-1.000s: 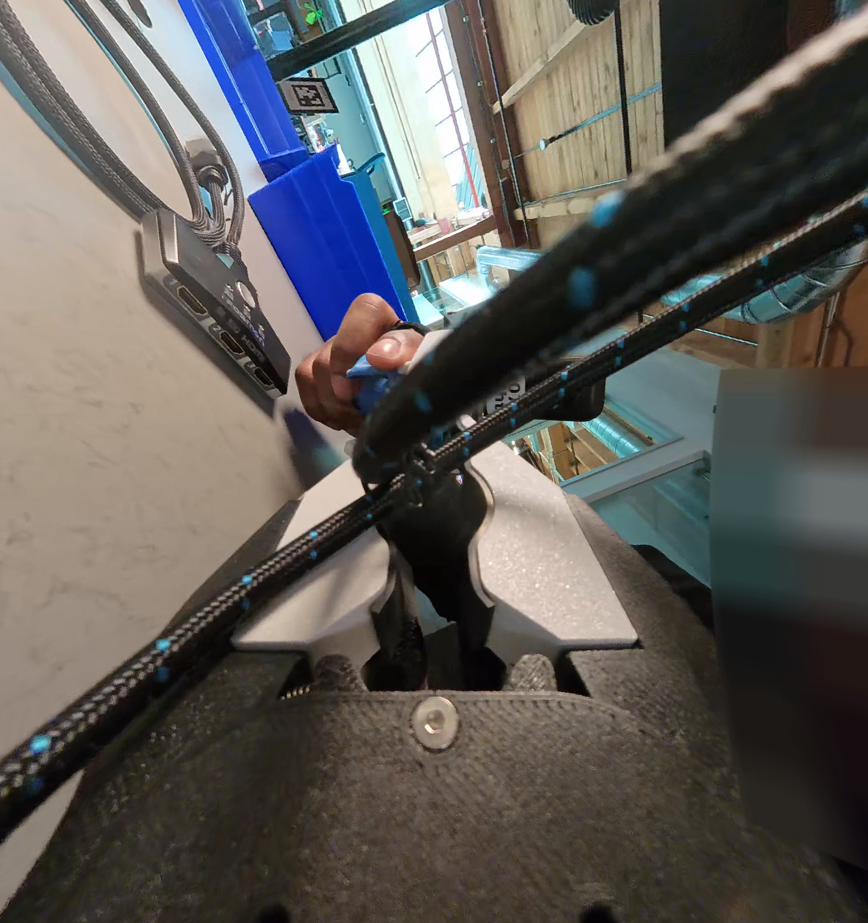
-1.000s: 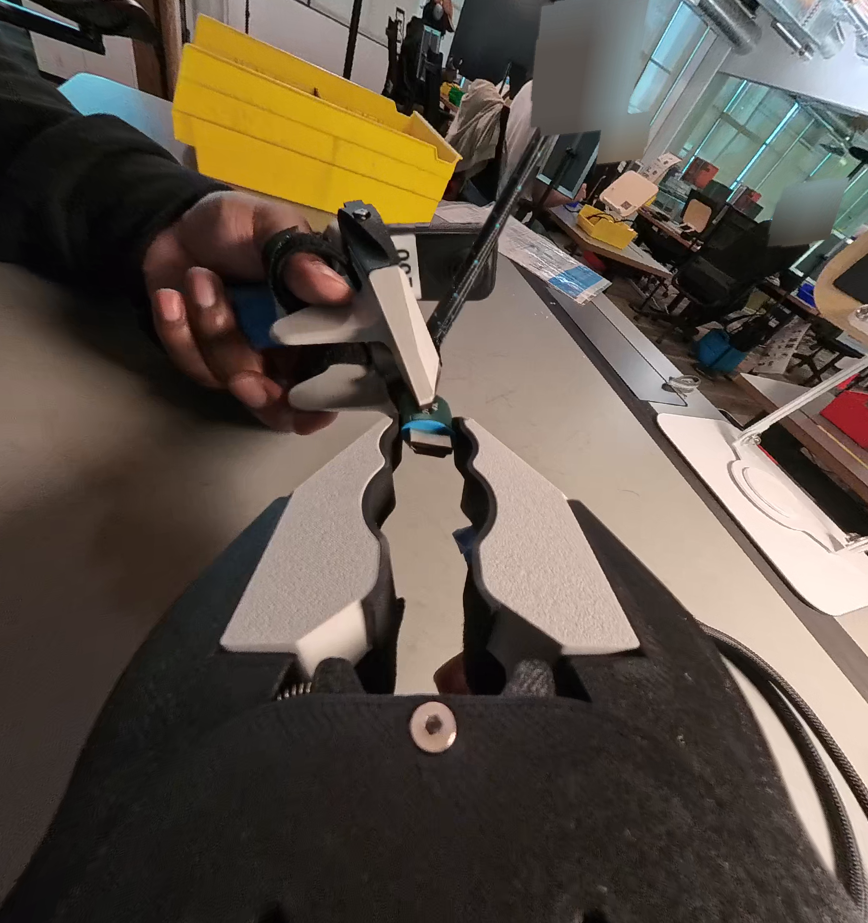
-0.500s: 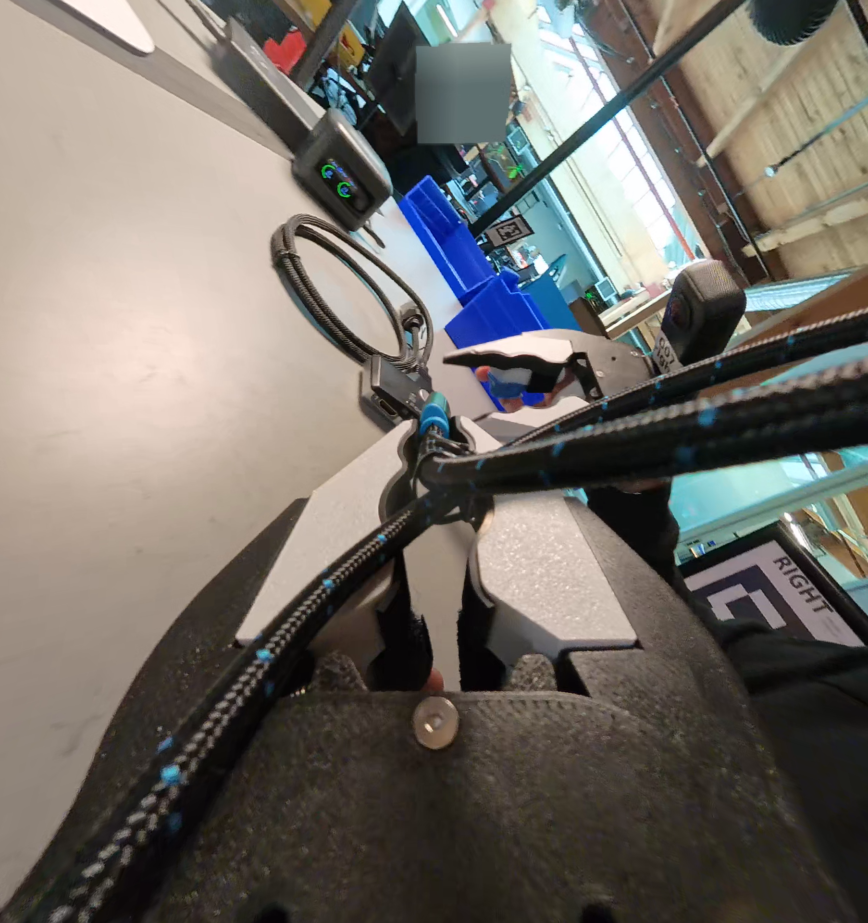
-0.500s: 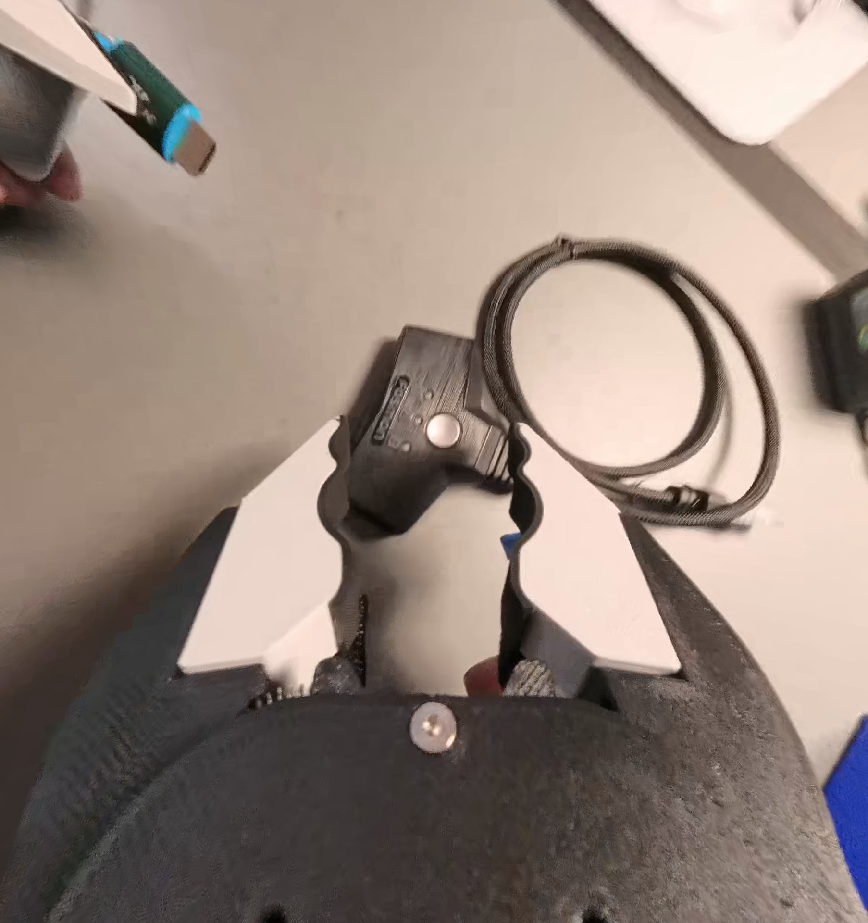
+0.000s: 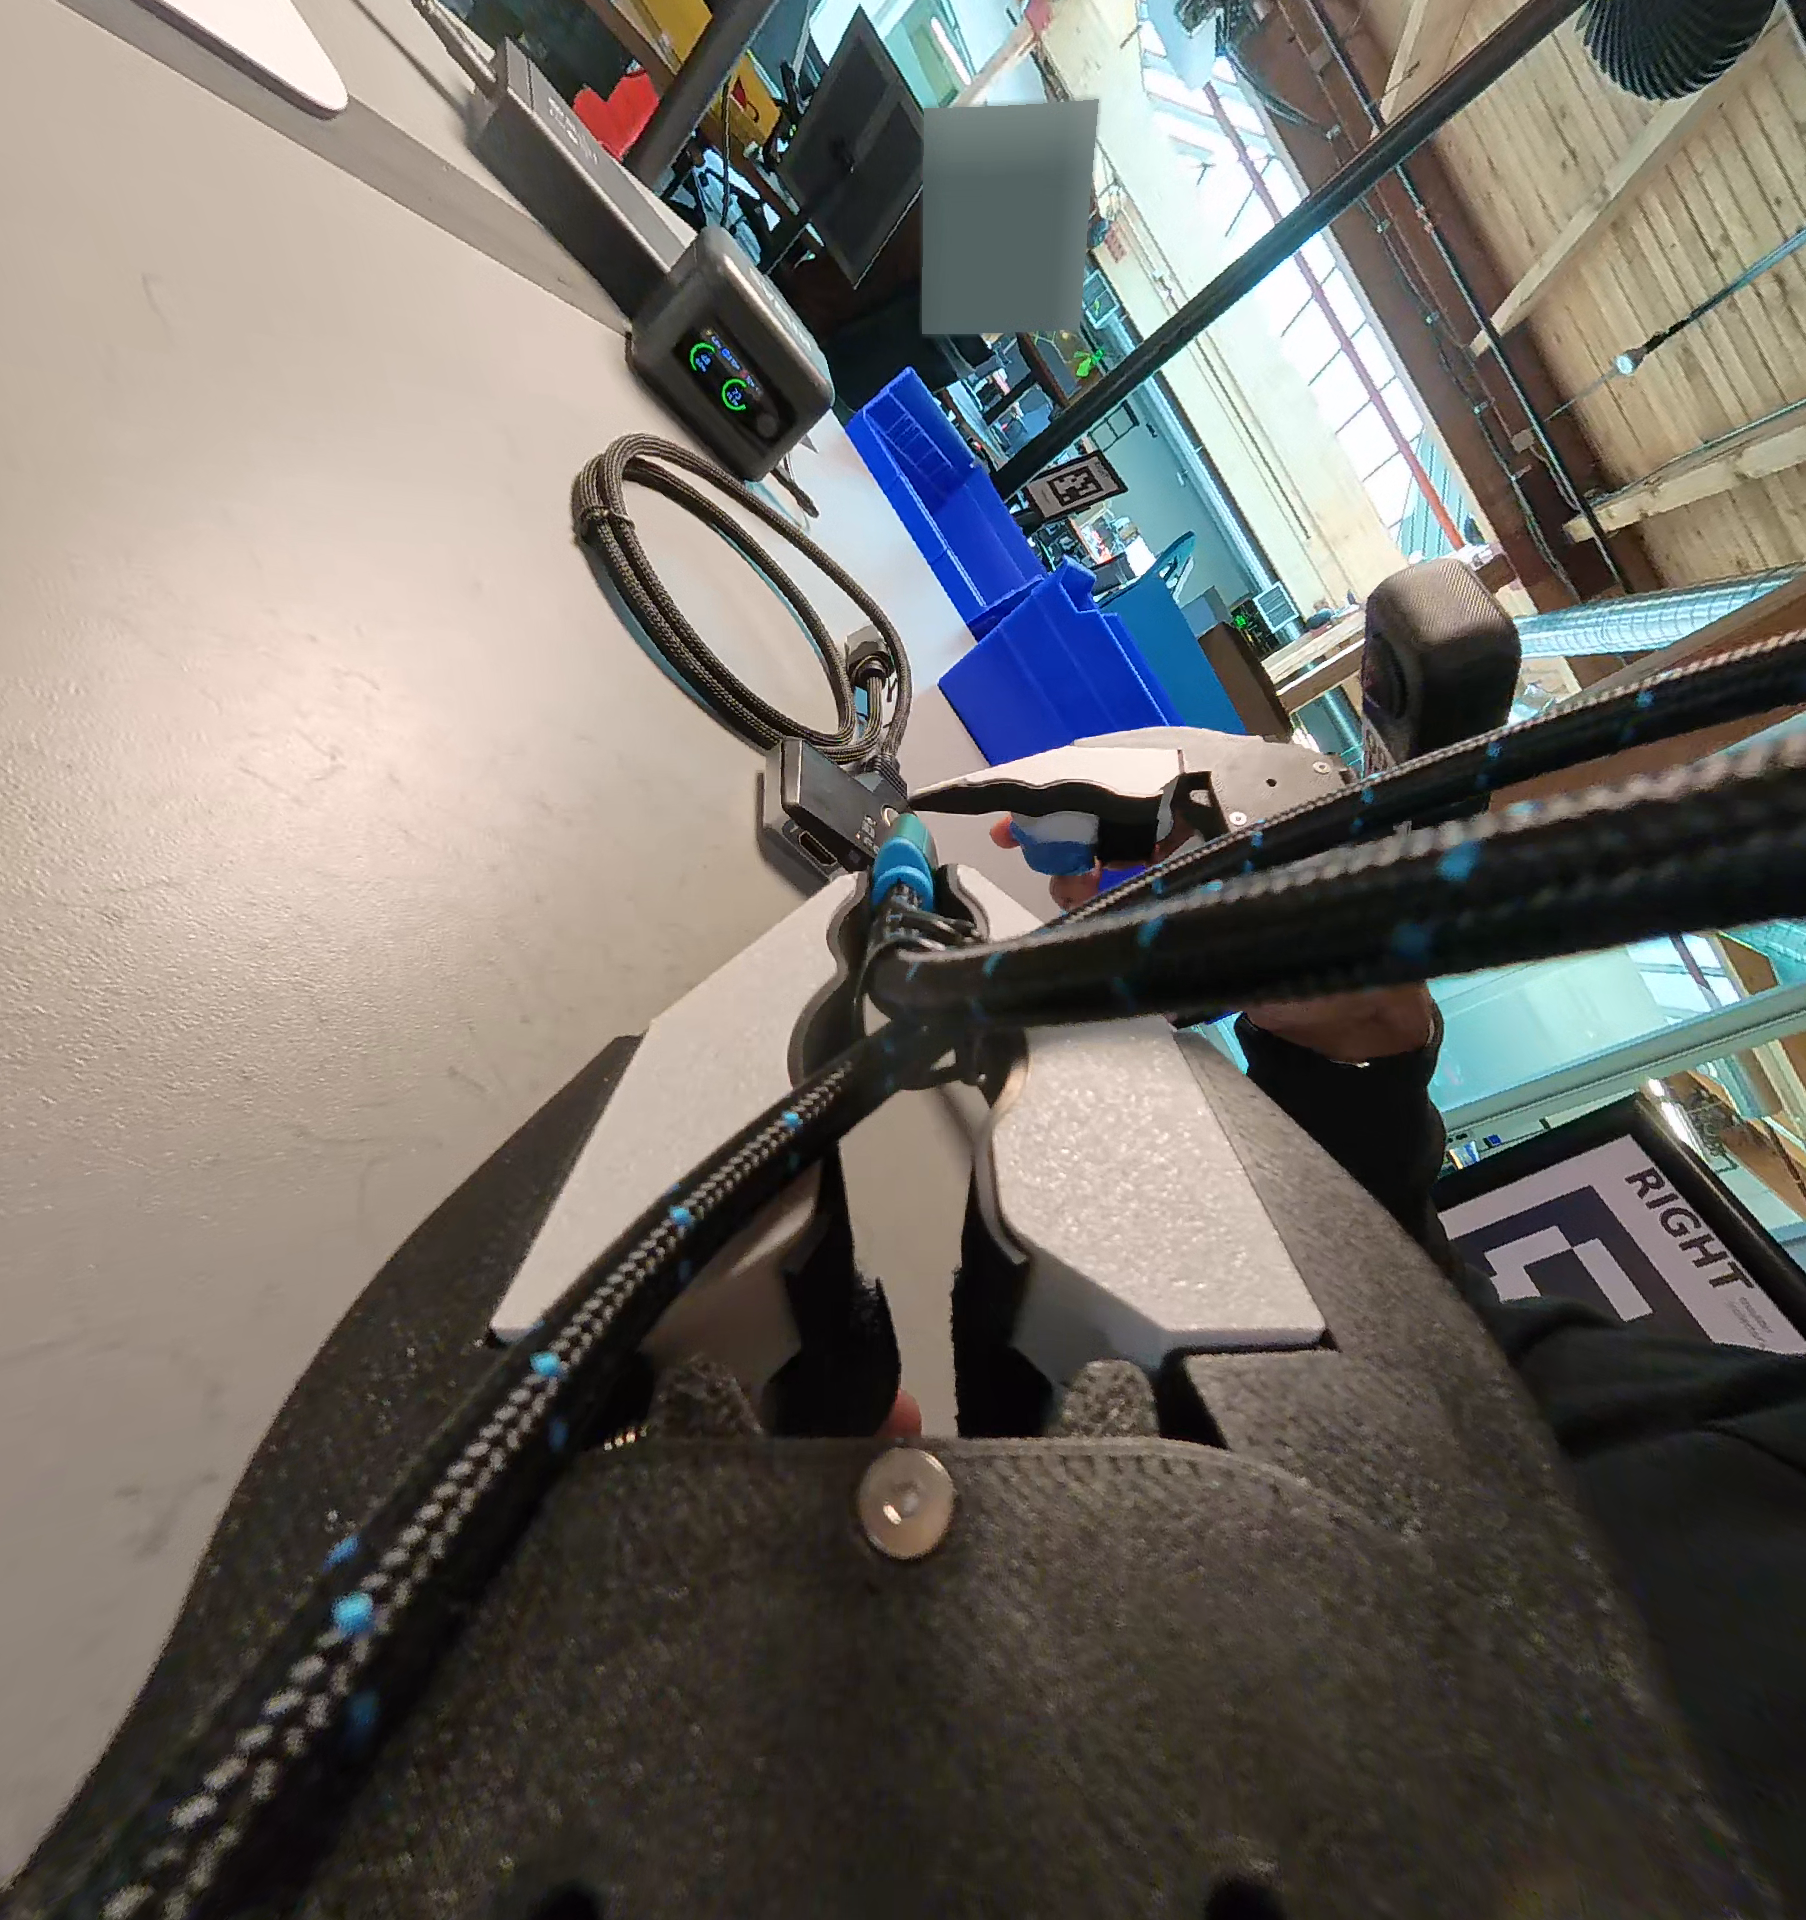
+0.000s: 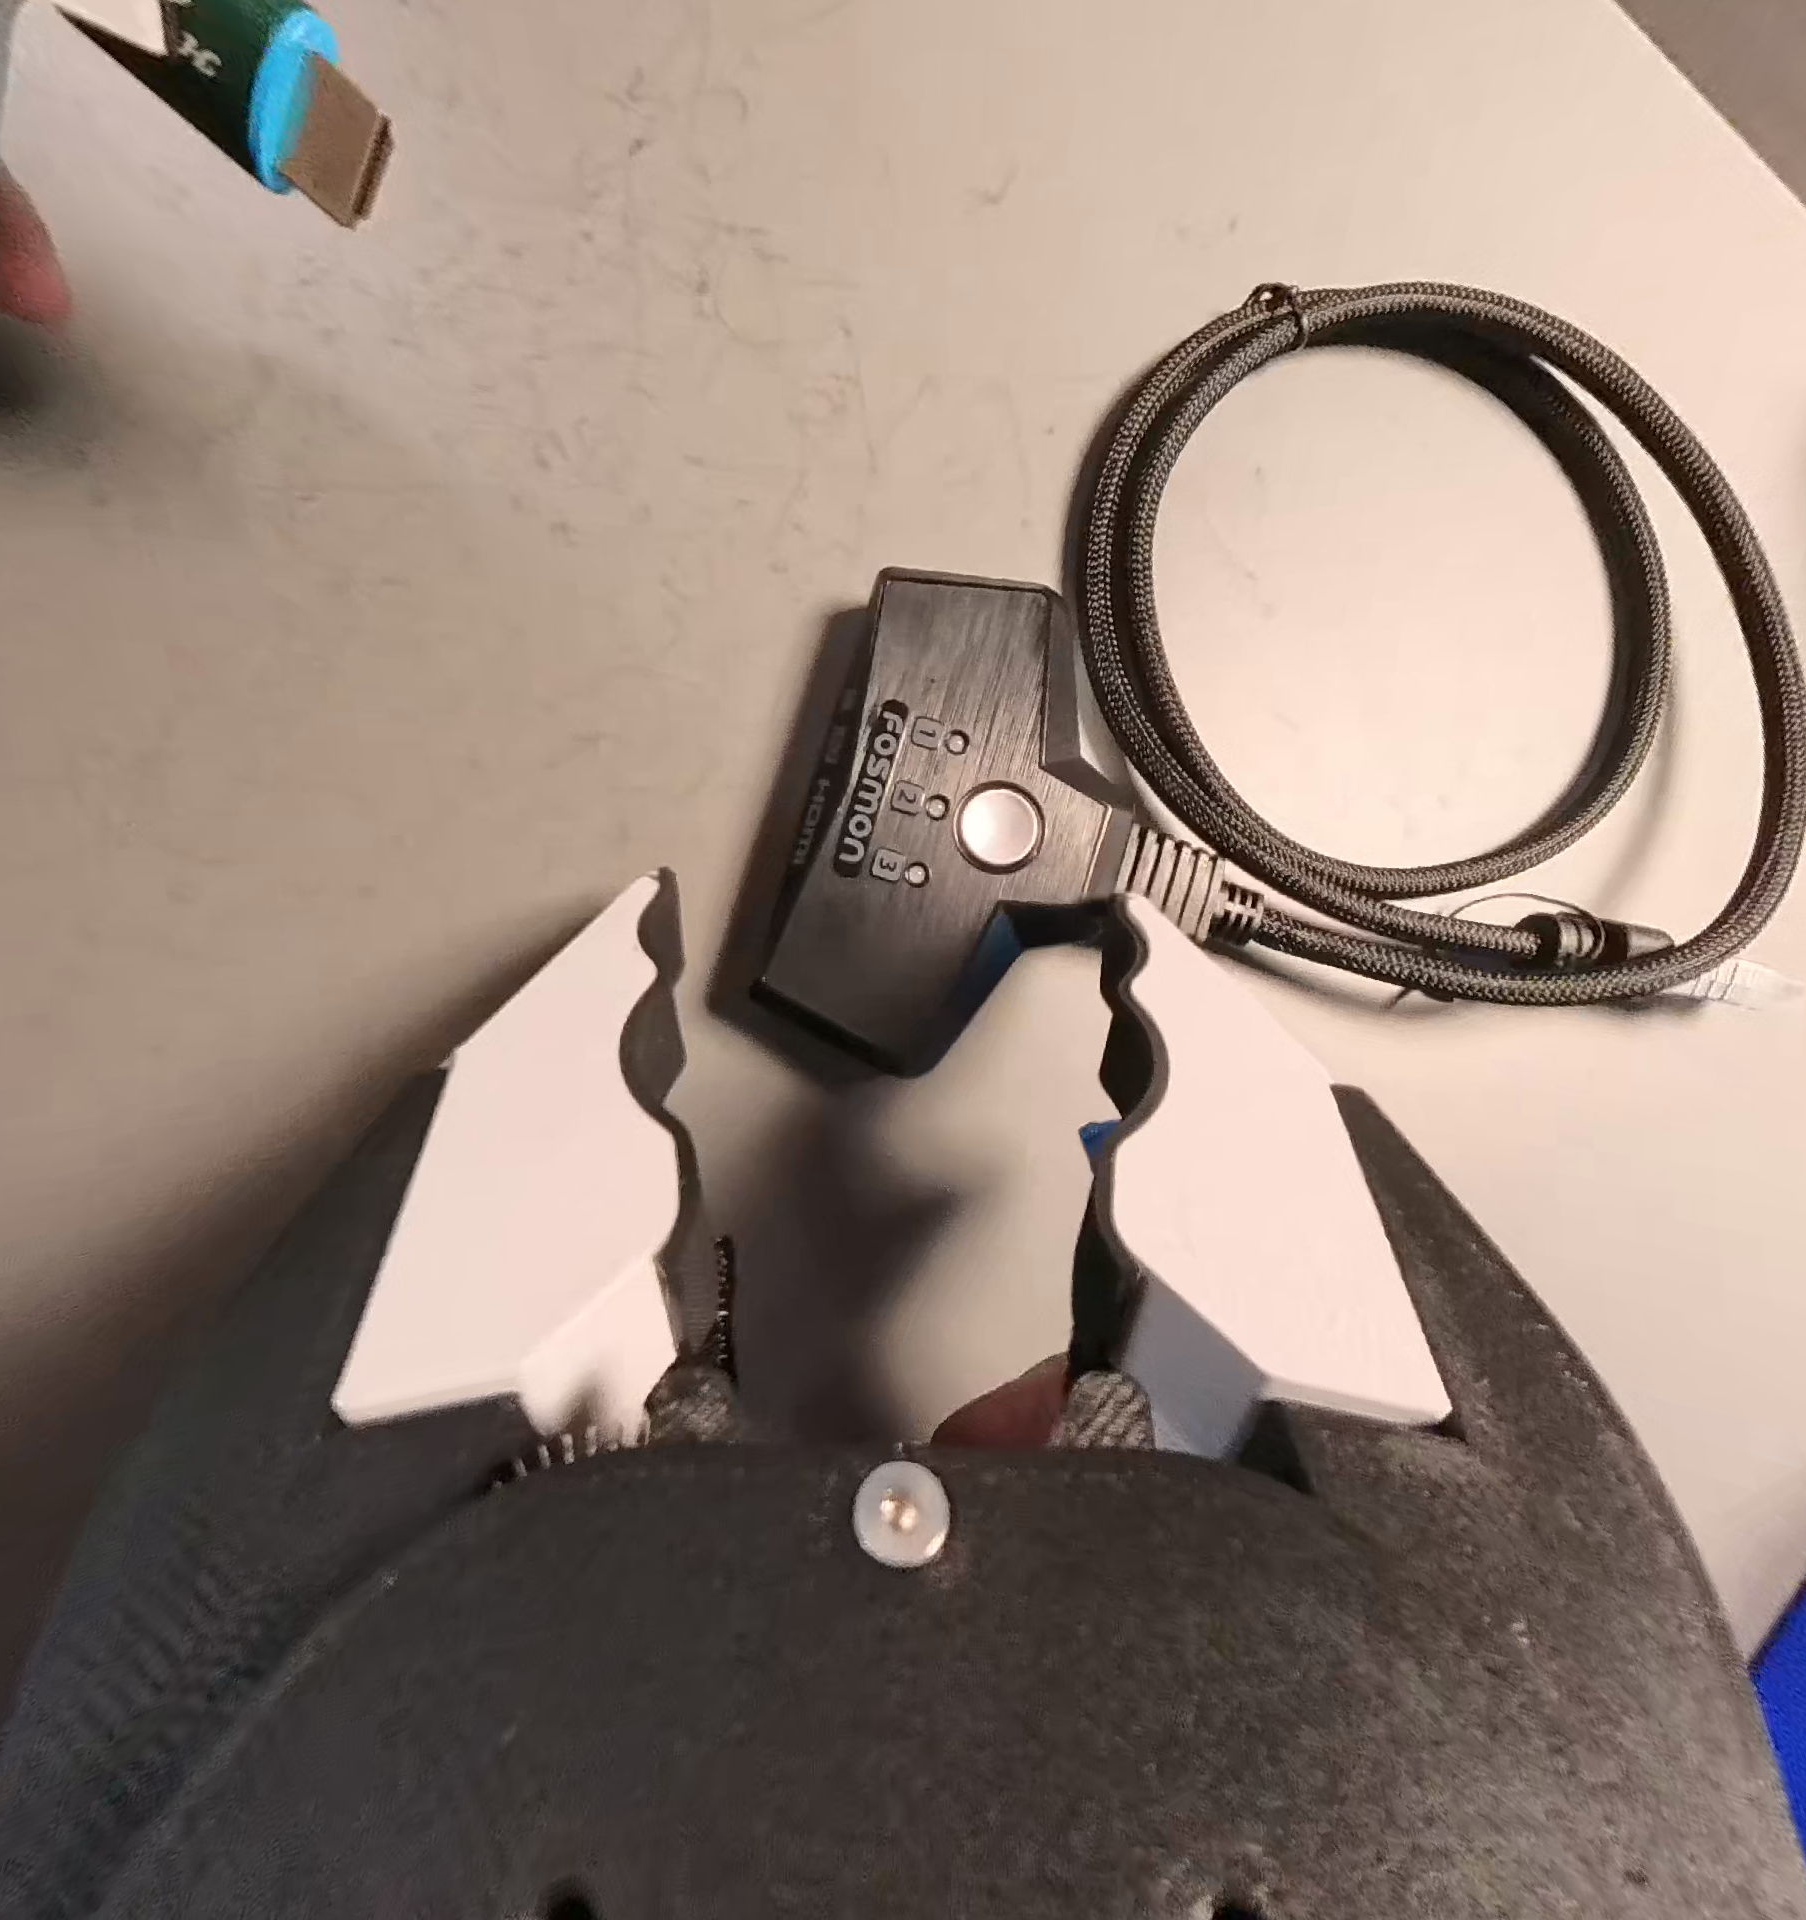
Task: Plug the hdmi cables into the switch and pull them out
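A pale grey worktop (image 6: 463, 623) in an open workshop, with blue bins (image 5: 1044, 665) at its far edge and timber walls and tall windows beyond. On it lies a small black switch (image 6: 940, 810), a round silver button on top, its own braided lead coiled in a loop (image 6: 1450, 644) just to its right and tied at one point. Farther along the worktop sits a dark box with a lit screen (image 5: 733, 374).

The right gripper (image 6: 894, 914) hangs over the switch with its white fingers (image 6: 556, 1132) spread wide and nothing between them; the near end of the switch lies in the gap between the tips, and the right tip is close beside the lead's strain relief. Whether either finger touches the switch cannot be told.

The left gripper (image 5: 904, 920) has its fingers clenched on an HDMI plug (image 6: 296, 135), which has a dark green body, a blue collar and a bare metal tip. From above, the plug is in the air well to the left of the switch, clear of it, its tip slanting toward the ports along the switch's left side. The plug's black cable flecked with blue (image 5: 1398, 894) loops back across the left gripper and off to the right. A person's dark sleeve (image 5: 1657, 1455) shows behind the gripper.
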